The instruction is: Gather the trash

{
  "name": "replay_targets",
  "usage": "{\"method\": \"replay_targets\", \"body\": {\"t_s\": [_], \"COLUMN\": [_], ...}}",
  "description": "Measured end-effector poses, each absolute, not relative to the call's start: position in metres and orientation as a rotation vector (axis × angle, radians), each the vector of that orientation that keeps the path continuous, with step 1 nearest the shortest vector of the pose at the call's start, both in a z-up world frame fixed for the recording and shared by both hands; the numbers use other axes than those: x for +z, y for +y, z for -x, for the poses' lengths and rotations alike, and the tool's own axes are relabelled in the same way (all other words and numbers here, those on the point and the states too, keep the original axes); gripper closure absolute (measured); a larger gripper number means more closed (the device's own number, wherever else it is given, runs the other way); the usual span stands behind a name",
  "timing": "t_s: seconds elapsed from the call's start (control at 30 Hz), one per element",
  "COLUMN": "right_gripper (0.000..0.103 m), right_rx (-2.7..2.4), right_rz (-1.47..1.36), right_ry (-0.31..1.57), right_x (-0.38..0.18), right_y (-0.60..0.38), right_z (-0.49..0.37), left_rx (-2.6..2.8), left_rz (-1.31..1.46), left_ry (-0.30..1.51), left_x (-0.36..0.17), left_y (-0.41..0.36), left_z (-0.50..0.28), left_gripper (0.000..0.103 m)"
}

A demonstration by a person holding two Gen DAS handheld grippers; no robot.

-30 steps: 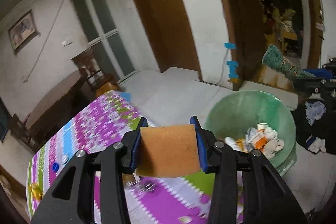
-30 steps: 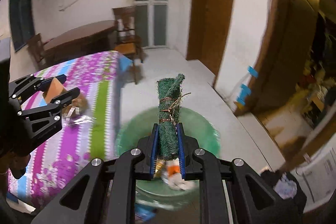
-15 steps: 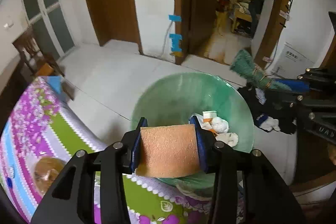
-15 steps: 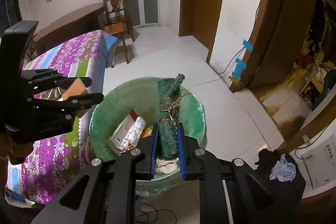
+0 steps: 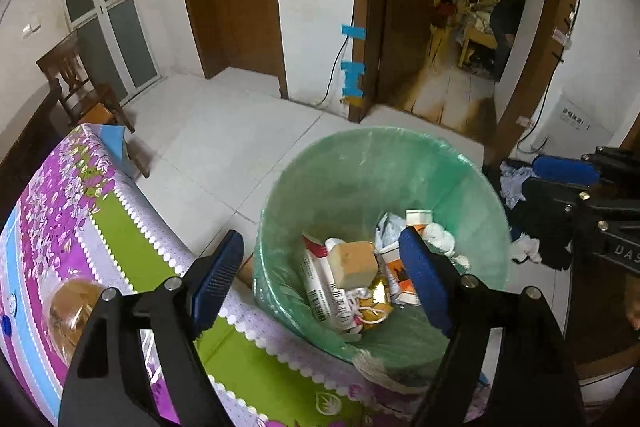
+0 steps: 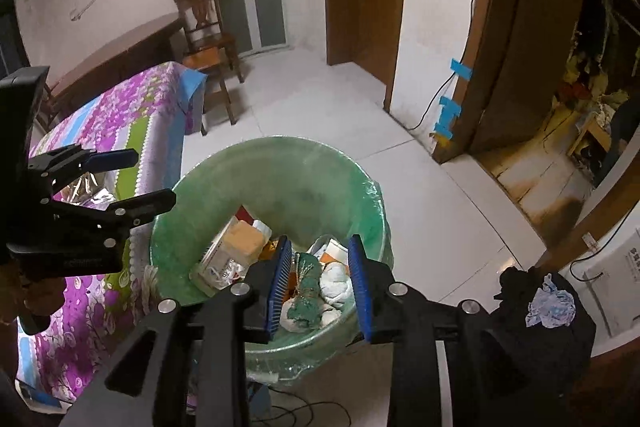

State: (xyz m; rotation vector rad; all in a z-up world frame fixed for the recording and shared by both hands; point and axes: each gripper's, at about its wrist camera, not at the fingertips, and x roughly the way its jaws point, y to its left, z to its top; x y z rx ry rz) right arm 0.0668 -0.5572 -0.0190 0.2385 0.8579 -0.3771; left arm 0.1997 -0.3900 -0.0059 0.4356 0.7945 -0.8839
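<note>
A green-lined trash bin [image 5: 360, 163] [image 6: 280, 163] stands on the floor beside the table. My left gripper [image 5: 320, 279] is open and empty above it; it also shows in the right wrist view [image 6: 144, 179]. A tan sponge [image 5: 354, 263] [image 6: 244, 239] lies in the bin among cartons and tissue. My right gripper [image 6: 320, 283] is open over the bin's near side. A rolled green scouring pad [image 6: 306, 291] lies in the bin between its fingers. The right gripper shows at the right edge of the left wrist view [image 5: 576, 183], its jaws apart.
A table with a purple and green floral cloth [image 5: 60, 203] [image 6: 120, 123] stands left of the bin, with a clear wrapper [image 5: 76, 311] on it. A wooden chair [image 6: 204, 31] stands behind. A black bag with cloth [image 6: 548, 307] sits right of the bin. An open doorway [image 5: 472, 27] lies beyond.
Both grippers opened over the bin. The tan sponge dropped from the left gripper and the green scouring pad from the right; both now lie in the bin.
</note>
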Motion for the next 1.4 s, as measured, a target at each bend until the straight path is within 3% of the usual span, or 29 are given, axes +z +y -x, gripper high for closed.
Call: {"method": "replay_targets", "body": {"t_s": [0.1, 0.2, 0.23, 0.27, 0.33, 0.57, 0.73, 1.4], "right_gripper": [0.066, 0.031, 0.018, 0.011, 0.005, 0.005, 0.005, 0.005], "right_rx": [-0.416, -0.477, -0.494, -0.505, -0.533, -0.662, -0.783, -0.869], "right_rz": [-0.244, -0.217, -0.221, -0.226, -0.236, -0.297, -0.148, -0.184], "right_ry": [0.8, 0.708, 0.666, 0.642, 0.581, 0.478, 0.451, 0.469], "right_x": [-0.015, -0.01, -0.008, -0.007, -0.005, -0.007, -0.006, 0.006], "right_y": [-0.549, -0.531, -0.523, -0.518, -0.504, -0.464, -0.42, -0.334], "right_z": [-0.041, -0.009, 0.004, 0.014, 0.037, 0.092, 0.112, 0.136], "left_rx": [-0.867, -0.851, -0.845, -0.844, -0.841, -0.847, -0.818, -0.885], "left_rz": [-0.45, -0.435, -0.424, -0.41, -0.383, -0.356, -0.313, -0.218], "left_ry": [0.704, 0.612, 0.59, 0.569, 0.507, 0.431, 0.369, 0.419], "left_x": [0.004, 0.015, 0.017, 0.02, 0.025, 0.025, 0.024, 0.008], "left_y": [-0.38, -0.363, -0.358, -0.353, -0.339, -0.303, -0.272, -0.199], "left_z": [-0.181, -0.155, -0.148, -0.143, -0.125, -0.082, -0.059, -0.043], "left_gripper": [0.026, 0.02, 0.013, 0.005, 0.005, 0.005, 0.005, 0.005]}}
